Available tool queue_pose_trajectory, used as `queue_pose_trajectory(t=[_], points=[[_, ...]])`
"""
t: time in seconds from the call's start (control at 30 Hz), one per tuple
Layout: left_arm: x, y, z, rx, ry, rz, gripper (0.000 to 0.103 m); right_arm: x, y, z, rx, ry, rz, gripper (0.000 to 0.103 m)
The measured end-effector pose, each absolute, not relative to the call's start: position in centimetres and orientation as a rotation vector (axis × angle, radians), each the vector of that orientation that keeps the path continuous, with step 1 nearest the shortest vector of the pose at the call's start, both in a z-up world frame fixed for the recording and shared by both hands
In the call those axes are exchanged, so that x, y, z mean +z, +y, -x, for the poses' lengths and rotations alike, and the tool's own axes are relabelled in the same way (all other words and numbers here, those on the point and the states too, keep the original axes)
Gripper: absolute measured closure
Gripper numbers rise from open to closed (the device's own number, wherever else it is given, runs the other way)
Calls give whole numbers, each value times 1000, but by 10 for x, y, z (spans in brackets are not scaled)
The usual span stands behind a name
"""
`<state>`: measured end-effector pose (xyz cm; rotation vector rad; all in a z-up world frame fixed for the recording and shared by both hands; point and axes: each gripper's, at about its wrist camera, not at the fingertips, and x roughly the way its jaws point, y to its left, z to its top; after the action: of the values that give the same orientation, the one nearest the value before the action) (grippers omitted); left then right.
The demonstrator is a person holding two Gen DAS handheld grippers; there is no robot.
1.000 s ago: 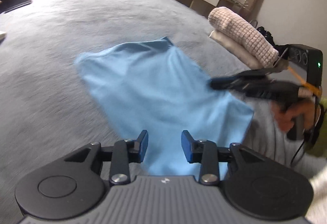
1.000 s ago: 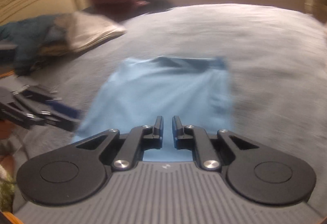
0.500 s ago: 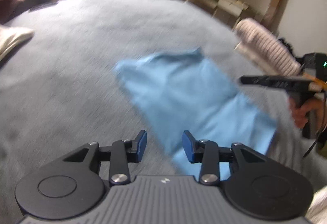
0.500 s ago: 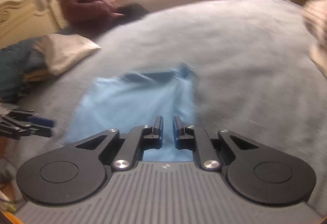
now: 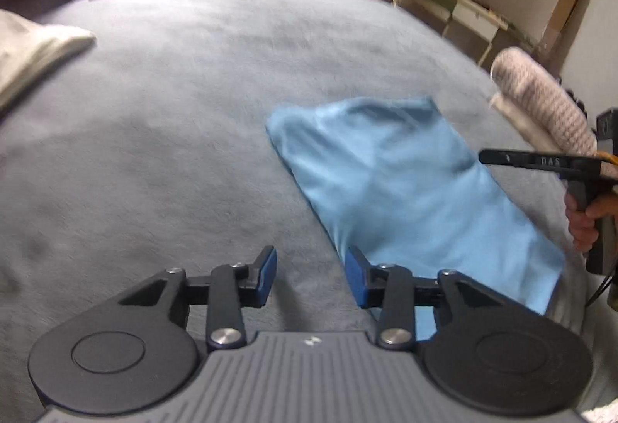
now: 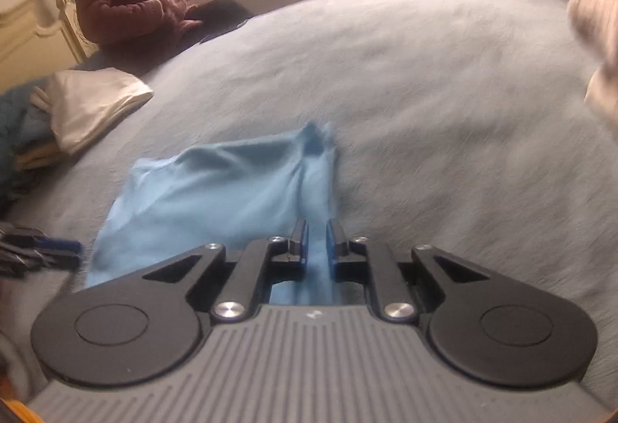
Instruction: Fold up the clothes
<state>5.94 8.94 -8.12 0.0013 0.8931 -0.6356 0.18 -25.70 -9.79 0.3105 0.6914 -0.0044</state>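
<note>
A light blue garment (image 5: 405, 191), already folded into a long panel, is shown lying on a grey bedspread (image 5: 174, 114). The left gripper (image 5: 311, 276) is held part-open with nothing between its pads, just off the garment's near left edge. The right gripper (image 6: 316, 243) is nearly closed; blue cloth shows through the narrow gap, but whether any is pinched cannot be told.

A likely fault is judged to be disturbance of the fold: a trailing pad could catch the near edge, or a pinched layer could be dragged and the panel skewed.

Wide bare bedspread is left to the garment's left and far side. To the right, a rolled knit item (image 5: 540, 102) lies near, and stacked clothes (image 6: 77, 106) occupy the far left.
</note>
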Motion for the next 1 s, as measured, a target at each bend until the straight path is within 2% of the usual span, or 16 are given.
queue_pose_trajectory(t=[0.07, 0.27, 0.4, 0.5, 0.53, 0.6, 0.83, 1.0], points=[[-72, 84, -60, -667, 848, 4, 59, -91, -250, -4, 25, 673, -301, 93], [-91, 36, -80, -711, 874, -32, 60, -99, -201, -39, 204, 705, -292, 93], [-101, 65, -97, -591, 910, 65, 61, -114, -215, -49, 127, 738, -276, 97], [-94, 87, -98, -545, 892, 95, 62, -103, -243, -41, 56, 713, -313, 98], [-90, 91, -96, -537, 877, 88, 61, -100, -252, -38, 32, 705, -325, 93], [-80, 91, -94, -562, 832, 77, 60, -90, -252, -37, 37, 686, -299, 92], [-89, 30, -113, -678, 827, -10, 58, -93, -204, -71, 198, 705, -253, 92], [-103, 32, -131, -624, 852, 29, 66, -113, -219, -99, 156, 718, -316, 94]])
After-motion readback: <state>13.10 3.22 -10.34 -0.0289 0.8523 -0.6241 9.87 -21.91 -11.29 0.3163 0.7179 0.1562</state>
